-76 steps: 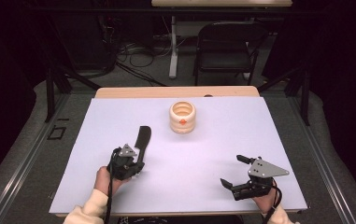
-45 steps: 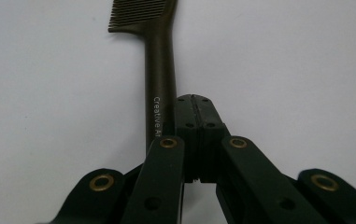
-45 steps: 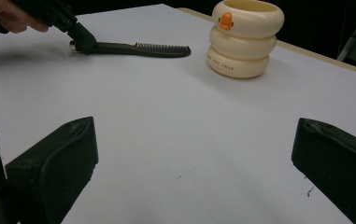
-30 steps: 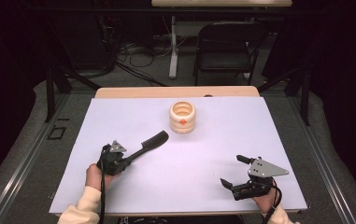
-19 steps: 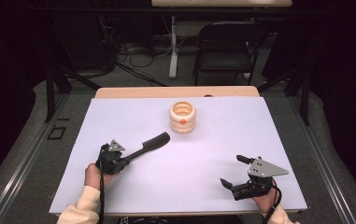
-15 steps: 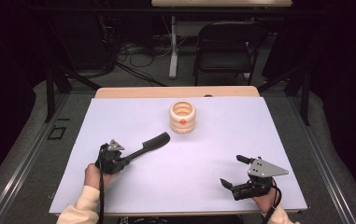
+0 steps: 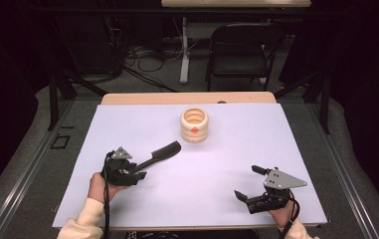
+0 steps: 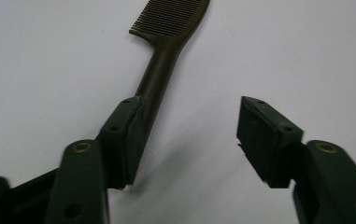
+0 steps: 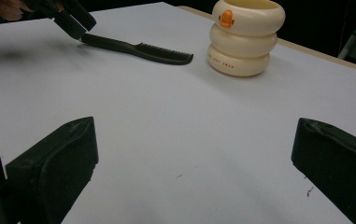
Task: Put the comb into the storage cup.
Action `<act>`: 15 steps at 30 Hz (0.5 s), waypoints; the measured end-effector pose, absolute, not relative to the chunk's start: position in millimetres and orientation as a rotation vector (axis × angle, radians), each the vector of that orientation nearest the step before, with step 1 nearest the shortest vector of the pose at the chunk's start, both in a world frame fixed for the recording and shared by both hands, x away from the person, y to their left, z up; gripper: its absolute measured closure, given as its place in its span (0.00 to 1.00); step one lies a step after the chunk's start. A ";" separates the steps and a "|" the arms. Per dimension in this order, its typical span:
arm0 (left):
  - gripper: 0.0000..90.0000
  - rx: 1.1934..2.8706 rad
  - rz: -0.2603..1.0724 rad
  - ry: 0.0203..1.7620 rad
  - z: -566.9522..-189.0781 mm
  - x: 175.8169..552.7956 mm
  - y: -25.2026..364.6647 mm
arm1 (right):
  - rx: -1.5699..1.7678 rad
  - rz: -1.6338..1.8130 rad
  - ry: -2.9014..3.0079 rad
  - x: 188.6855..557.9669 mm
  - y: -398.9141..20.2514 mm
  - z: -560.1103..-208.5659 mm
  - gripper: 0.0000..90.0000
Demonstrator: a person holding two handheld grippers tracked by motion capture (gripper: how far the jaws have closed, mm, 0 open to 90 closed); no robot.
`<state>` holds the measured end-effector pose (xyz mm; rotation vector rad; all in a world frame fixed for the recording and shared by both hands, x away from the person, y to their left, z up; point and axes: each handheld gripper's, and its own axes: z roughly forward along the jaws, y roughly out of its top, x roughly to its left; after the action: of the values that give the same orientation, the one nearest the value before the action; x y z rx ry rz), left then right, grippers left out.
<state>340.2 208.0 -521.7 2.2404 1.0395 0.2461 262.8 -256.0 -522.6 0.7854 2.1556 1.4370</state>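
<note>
**Q:** What is the left gripper doing?

**A:** The left gripper [image 7: 138,171] sits low over the white table cover [image 7: 227,164], held in a hand [image 7: 99,185] with a cream sleeve. Its jaws are spread wide apart. A dark comb [image 8: 166,51] lies flat on the cover, its handle end right against the inner face of one jaw; I cannot tell if they actually touch. The other jaw stands well clear of it. The comb runs straight out ahead of the gripper, teeth at the far end.

**Q:** And the right gripper?

**A:** The right gripper [image 7: 249,185] rests near the table's front edge, with a grey three-cornered plate on top. Its jaws are also parted wide, with bare cover between them.

**Q:** What lies ahead of it?

**A:** Well ahead of the right gripper and a little to one side stands a cream ribbed cup [image 9: 245,37], shaped like stacked rings, with a small orange mark on its side. It is upright. In the right gripper view the comb's toothed tip points towards the cup, near it but apart. Farther off in that view the left gripper appears at the comb's handle.

**Q:** Anything behind the table?

**A:** A dark folding chair [image 7: 241,50] and cables on the floor.
</note>
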 end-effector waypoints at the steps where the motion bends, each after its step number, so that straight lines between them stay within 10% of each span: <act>1: 0.37 2.247 0.249 1.042 -521.6 340.7 207.5 | 0.783 1.437 2.155 263.1 -256.2 -522.7 0.00; 15: 0.07 2.271 0.281 1.017 -518.3 341.3 204.4 | 0.789 1.435 2.158 263.4 -255.8 -523.0 0.00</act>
<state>341.3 204.4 -518.3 2.2713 1.0175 0.2805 263.4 -255.8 -523.0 0.7887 2.1585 1.4352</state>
